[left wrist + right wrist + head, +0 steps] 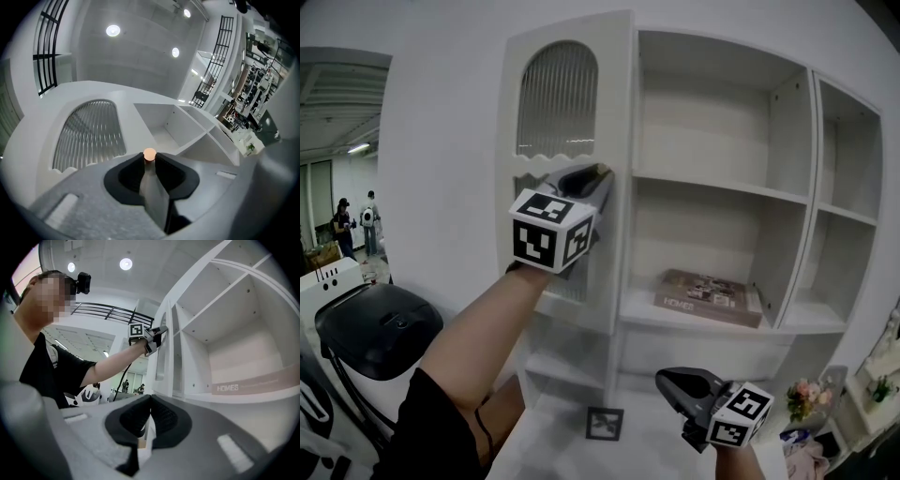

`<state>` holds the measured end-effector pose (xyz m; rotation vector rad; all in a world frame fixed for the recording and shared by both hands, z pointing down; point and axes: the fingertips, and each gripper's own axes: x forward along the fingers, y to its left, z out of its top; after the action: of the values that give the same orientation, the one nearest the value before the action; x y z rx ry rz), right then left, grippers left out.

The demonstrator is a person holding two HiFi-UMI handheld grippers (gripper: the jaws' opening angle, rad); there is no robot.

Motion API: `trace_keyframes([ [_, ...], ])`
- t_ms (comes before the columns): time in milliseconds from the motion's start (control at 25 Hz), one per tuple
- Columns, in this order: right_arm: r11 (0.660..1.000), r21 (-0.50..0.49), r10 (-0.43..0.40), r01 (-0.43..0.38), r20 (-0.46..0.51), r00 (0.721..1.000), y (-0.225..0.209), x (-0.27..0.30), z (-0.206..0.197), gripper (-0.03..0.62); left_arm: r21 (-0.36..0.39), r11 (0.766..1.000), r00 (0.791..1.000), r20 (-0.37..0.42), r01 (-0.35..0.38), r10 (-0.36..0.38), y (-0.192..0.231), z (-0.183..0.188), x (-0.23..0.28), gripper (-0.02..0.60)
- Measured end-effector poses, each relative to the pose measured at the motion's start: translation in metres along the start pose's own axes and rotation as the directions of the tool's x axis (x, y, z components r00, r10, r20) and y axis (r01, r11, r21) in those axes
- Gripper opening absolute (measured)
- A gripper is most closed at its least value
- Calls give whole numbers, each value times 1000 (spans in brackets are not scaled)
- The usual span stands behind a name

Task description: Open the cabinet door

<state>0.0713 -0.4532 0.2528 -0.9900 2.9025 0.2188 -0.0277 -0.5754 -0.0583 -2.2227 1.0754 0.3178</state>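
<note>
door: the cabinet door (pixel 614 112) stood partly swung out at the left column of the cabinet (pixel 811 187).
left fingers: the left gripper (pixel 598 178) was clamped on the door's free edge, beside a small round knob (pixel 149 153).
right fingers: the right gripper (pixel 667 380) hung low, well apart from the door, fingers together on nothing.
handling: probably a light, stiff panel that swings freely. its ribbed pane looked fragile, so the knob edge seemed the best hold.

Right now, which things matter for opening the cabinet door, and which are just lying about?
For the job: cabinet door, its knob, left gripper shut on the door edge.
Lying about: magazine on the shelf, square marker tag, flowers, black chair, right gripper shut and empty.
</note>
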Motion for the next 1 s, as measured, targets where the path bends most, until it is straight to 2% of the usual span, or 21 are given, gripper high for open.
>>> trace_keyframes([
  [480,994,-33,-102,101,-12,995,55,30,13,-6,-55,989,989,66,140,-136,4,20,-37,75],
  [720,981,-73,-183,181,-28,983,74,30,25,-6,-101,980,982,101,171,-161,7,25,-50,75],
  [1000,965,-97,-248,245,-18,969,103,34,32,-6,-109,969,970,129,220,-206,12,31,-67,75],
])
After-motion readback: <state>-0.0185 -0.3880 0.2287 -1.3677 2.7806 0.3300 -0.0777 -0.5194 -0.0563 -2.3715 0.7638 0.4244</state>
